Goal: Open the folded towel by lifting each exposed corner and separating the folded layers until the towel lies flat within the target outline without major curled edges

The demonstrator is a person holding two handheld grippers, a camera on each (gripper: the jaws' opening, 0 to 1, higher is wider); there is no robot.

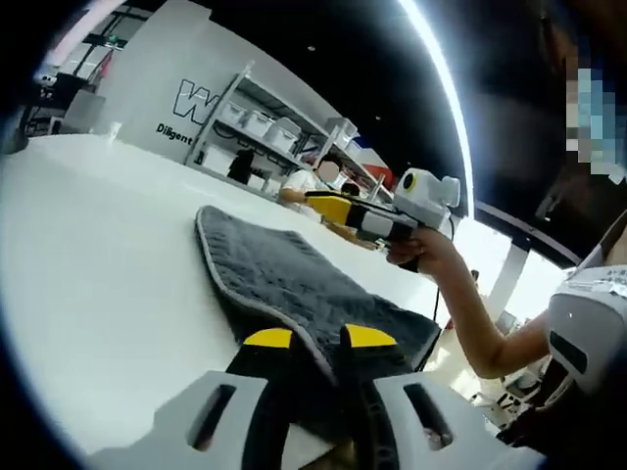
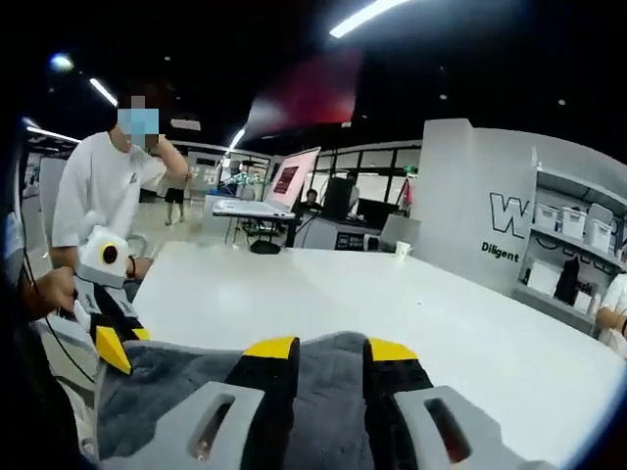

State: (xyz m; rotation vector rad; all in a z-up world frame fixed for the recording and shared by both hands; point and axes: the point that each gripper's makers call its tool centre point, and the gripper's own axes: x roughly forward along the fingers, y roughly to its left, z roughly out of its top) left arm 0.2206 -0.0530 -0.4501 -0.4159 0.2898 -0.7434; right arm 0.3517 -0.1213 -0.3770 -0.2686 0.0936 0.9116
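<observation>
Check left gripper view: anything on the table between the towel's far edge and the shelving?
Nothing: in the left gripper view only bare white table lies between the grey towel and the shelving.

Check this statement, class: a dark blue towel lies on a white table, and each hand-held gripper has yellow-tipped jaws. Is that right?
One detail is wrong: the towel is grey, not dark blue, as the left gripper view shows. The rest holds: it lies on a white table, and the left hand-held gripper and right hand-held gripper both have yellow-tipped jaws.
</observation>
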